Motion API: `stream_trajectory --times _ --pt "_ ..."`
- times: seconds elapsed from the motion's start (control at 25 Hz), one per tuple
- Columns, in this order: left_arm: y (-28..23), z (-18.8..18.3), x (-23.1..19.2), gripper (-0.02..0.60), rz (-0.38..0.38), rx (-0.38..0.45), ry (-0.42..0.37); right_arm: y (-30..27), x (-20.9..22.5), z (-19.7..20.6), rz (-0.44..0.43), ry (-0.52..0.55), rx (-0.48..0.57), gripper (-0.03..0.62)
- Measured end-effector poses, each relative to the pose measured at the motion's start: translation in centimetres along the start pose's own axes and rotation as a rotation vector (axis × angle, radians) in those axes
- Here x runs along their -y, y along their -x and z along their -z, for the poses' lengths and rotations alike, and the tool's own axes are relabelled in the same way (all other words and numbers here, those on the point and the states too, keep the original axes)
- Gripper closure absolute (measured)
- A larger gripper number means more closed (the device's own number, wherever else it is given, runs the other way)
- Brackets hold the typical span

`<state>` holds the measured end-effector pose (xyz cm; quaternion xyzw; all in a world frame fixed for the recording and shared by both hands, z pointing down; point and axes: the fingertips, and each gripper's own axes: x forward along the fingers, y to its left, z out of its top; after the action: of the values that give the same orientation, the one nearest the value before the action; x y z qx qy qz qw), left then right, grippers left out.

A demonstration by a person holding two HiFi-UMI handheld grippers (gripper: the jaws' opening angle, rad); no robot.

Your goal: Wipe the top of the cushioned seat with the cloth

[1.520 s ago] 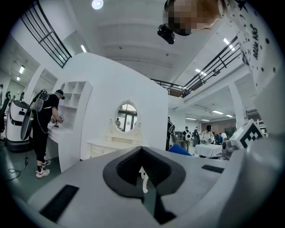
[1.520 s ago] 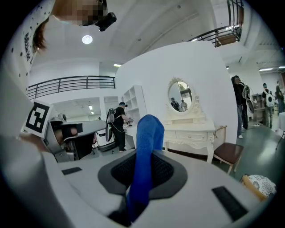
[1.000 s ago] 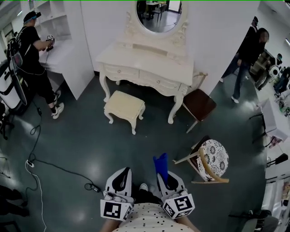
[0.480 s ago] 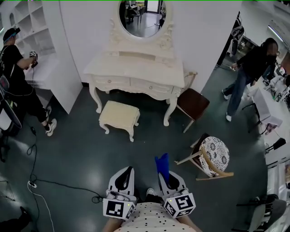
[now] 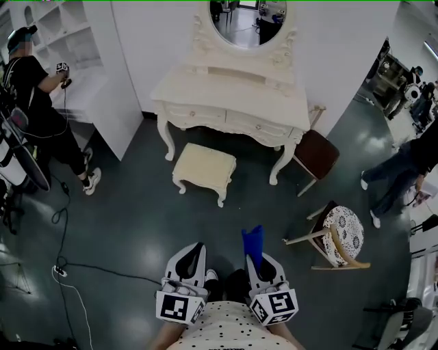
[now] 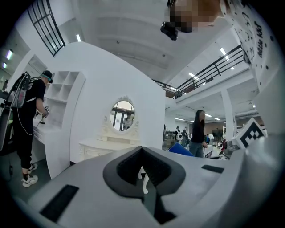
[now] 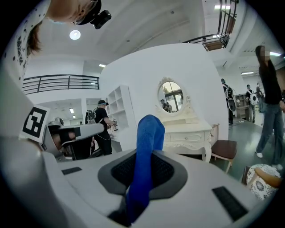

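Cloth (image 7: 146, 151) sticks up, pinched between fingers (image 7: 174, 173) of right gripper (image 5: 259, 264).

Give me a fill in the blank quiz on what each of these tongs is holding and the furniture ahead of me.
The right tongs are shut on a ___ cloth.
The left tongs, shut, hold ___.
Behind the cushioned seat, the dressing table carries an oval ___.
Missing words: blue; nothing; mirror.
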<state>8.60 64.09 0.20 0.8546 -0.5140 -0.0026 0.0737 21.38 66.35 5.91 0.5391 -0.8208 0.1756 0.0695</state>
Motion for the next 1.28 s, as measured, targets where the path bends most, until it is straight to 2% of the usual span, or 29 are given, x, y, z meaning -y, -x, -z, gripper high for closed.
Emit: stream_trajectory --times 0.36,0.56,0.88,1.28 --pt "-2.4 1.6 -3.9 0.583 -0.057 -0.039 0.026 -4.9 0.8 0.5 -0.027 -0.005 -0.052 0.528" --pt "-7.0 1.6 -6.1 0.583 -0.075 -0.040 0.036 -9.5 3.1 -0.7 -0.048 -0.009 -0.064 0.528" --pt "-15.5 -0.2 -8.5 0.583 -0.091 -0.003 0.035 -16.5 8.3 -4.6 -0.055 0.010 -0.051 0.528" --pt "-19.6 -0.9 -11.0 0.583 -0.089 0.006 0.044 -20.6 9.6 -5.8 -0.042 0.011 -0.067 0.528"
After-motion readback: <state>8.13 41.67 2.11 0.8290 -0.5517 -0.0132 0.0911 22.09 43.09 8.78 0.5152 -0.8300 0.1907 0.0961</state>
